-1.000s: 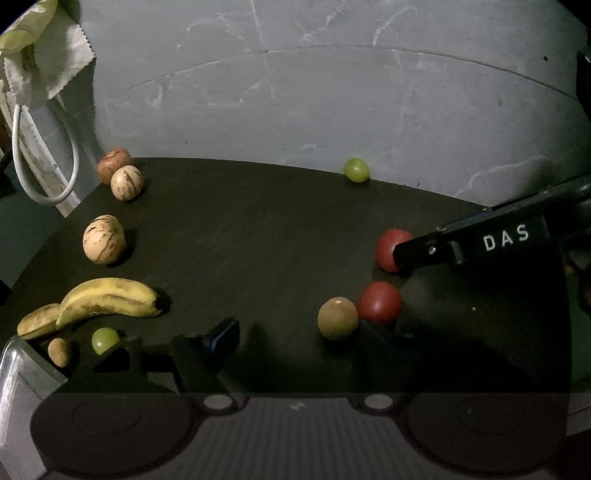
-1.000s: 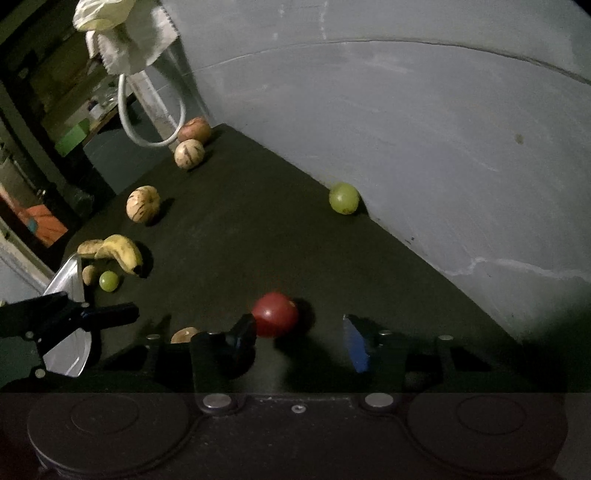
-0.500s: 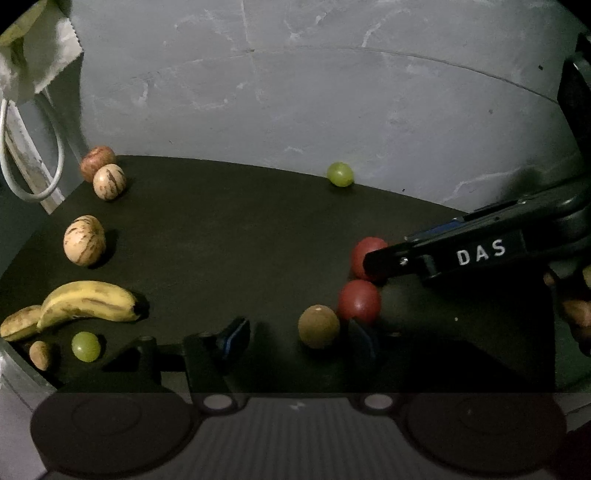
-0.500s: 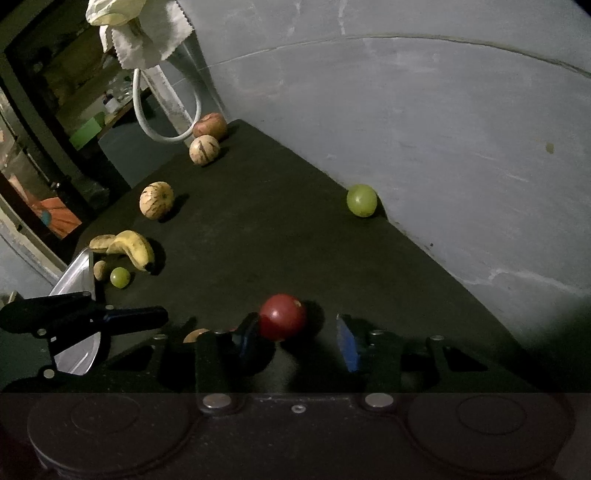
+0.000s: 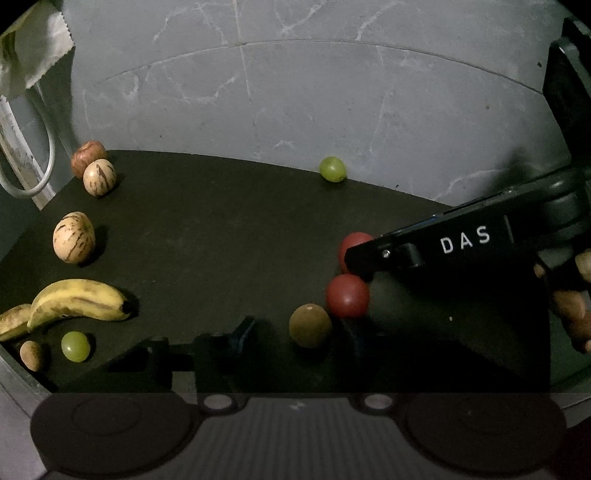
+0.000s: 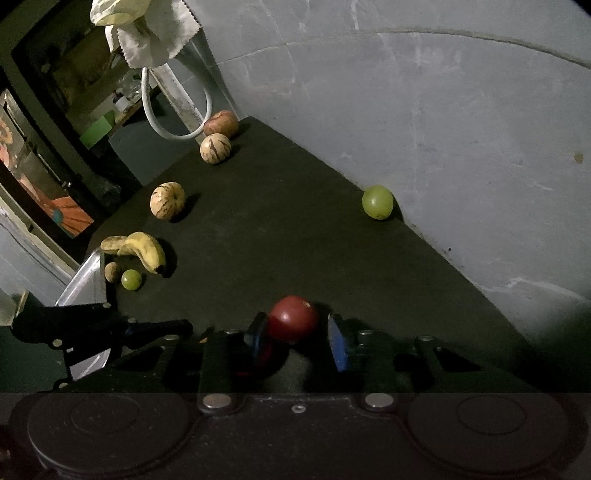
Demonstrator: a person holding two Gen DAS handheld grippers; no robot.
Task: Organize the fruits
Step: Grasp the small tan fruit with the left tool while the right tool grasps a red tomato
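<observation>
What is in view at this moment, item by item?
Red fruits: 2, red, right part of table, by the right gripper.
Brown fruit: 1, brown, beside the nearer red one.
Green fruits: 2, green; one at the wall, one by the bananas.
Striped fruits: 2, cream, left side.
Apple: 1, reddish, far left corner.
Bananas: 2, yellow, near left.
Small nut-like fruit: 1, tan, near left edge.
Tray: 1, metal, off left edge.
Cloth: 1, white, hanging.
Left gripper: open.
Right gripper: open around a red fruit.

My matt black plastic fingers (image 6: 218,354) flank a glossy, smooth red tomato (image 6: 293,318) on matt dark felt-like tabletop (image 6: 280,229); rough plastered wall (image 6: 443,129).
</observation>
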